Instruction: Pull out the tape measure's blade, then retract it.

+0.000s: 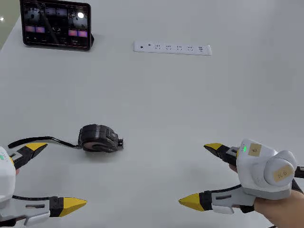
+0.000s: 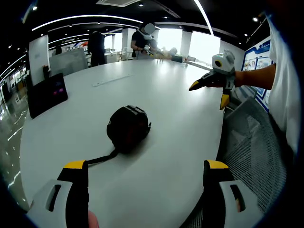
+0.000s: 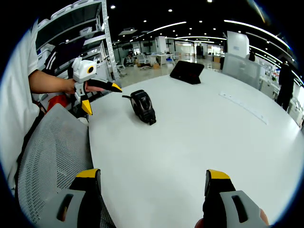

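One tape measure (image 1: 99, 138): hook (image 1: 121, 141) rightward, strap (image 1: 50, 139) leftward.

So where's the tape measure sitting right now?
In the head view the tape measure lies on the white table, left of centre, just ahead of the open left gripper, with its black strap trailing toward that gripper.

The tape measure (image 1: 99, 138) lies on the table (image 1: 190, 104), with the tablet (image 1: 55, 24) and power strip (image 1: 172, 48) behind.
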The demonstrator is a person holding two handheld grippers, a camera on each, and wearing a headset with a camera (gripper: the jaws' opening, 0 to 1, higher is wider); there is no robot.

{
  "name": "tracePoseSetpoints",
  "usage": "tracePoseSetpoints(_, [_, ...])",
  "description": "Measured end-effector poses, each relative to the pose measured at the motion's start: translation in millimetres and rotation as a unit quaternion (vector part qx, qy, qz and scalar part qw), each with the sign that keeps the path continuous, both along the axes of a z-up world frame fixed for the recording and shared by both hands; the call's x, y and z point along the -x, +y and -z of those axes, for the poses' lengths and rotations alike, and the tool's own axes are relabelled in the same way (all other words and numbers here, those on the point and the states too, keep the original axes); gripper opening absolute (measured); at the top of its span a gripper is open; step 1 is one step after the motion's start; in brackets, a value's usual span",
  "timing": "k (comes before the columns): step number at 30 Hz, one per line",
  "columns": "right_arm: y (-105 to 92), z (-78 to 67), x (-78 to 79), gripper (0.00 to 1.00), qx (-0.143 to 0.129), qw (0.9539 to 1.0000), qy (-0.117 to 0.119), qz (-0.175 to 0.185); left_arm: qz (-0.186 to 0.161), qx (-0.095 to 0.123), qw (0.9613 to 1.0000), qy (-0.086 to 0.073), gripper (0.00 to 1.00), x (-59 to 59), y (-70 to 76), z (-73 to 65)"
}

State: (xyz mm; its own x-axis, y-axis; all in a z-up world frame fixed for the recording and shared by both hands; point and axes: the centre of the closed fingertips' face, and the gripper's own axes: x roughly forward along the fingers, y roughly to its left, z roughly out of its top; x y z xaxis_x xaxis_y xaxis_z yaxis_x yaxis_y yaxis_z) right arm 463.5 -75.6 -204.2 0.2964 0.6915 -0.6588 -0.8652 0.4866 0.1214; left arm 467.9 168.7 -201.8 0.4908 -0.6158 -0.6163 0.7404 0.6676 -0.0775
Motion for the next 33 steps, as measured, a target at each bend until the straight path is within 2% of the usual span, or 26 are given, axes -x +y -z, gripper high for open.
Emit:
tracePoseSetpoints(23, [15.3,3.9,-19.1,0.91,-0.022,0.9997,-0.008,-0.003,0.002,0.007,1.0000,-0.001,0.99,-9.9,-5.2,5.7])
tracePoseSetpoints(27, [18.5,6.6,-20.4,0.91,-0.021,0.9997,-0.008,-0.009,0.002,0.010,0.9999,-0.007,0.99,-14.2,-5.7,6.4])
tracePoseSetpoints(33, [26.3,10.1,-24.5,0.89,-0.028,0.9994,-0.005,-0.018,0.005,0.017,0.9998,-0.002,0.99,-20.8,-8.6,10.6])
